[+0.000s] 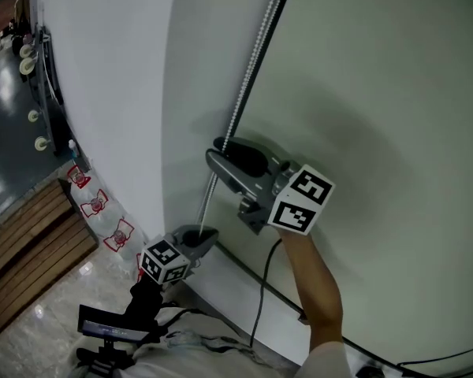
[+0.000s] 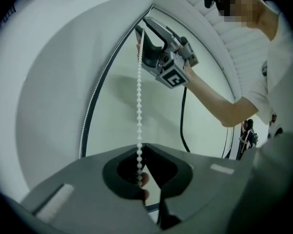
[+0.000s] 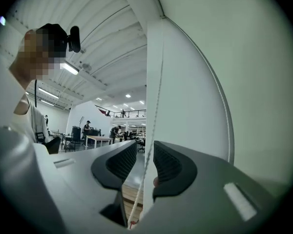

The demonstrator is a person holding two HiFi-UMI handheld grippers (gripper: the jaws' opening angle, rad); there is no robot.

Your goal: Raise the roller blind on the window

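Blind (image 1: 378, 93) is hanging down as a pale green sheet, filling the right side of the head view. Its left edge is running along a dark strip, just beside a white wall (image 1: 118, 77). A dark line is running under the blind's lower part, starting near the low gripper.

Bead chain (image 1: 244, 93) is hanging beside that left edge, coming in from the top of the frame and dropping to the left gripper (image 1: 203, 232). The left gripper is sitting low, at the blind's bottom corner. Its jaws are pressing together and pinching the chain. In the left gripper view the beads are running straight down into the closed tips.

Right gripper (image 1: 216, 151) is standing higher on the same chain, well apart from the left one, with its tips at the blind's edge. Its jaws are standing spread. In the right gripper view the chain is passing through the gap, and the pads are not closing on it.

Open room:
- A bare stretch of chain is showing between the two grippers.
- More chain is continuing above the right gripper and out of the frame.
- A black cable (image 1: 262, 290) is trailing down from the right gripper across the blind's lower part.
- Left of the wall, wooden boards (image 1: 31, 242) are lying on the floor, well apart from the chain.
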